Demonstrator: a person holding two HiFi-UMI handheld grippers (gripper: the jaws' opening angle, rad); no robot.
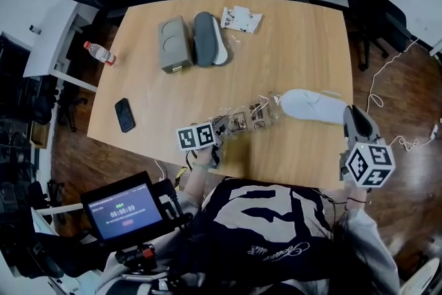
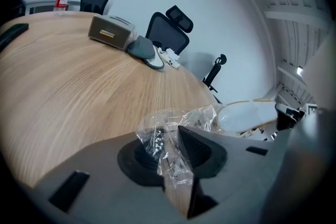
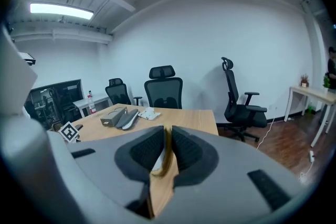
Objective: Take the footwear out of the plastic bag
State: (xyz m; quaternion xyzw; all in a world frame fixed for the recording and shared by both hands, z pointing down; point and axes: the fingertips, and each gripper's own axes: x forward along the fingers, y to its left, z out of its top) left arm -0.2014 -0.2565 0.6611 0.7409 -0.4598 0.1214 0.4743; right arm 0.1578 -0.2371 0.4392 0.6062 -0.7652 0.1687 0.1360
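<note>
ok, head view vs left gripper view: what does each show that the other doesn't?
Head view only: the timer screen and the person's dark-and-white top.

Left gripper view only: a close look at the left gripper, with its jaws pinched on the crumpled end of the plastic bag.

Both: the wooden table, the grey box, the dark slipper beside it, the water bottle, the bag and the white slipper at its far end.

No legible text; only blurred timer digits on the screen (image 1: 124,212)
</note>
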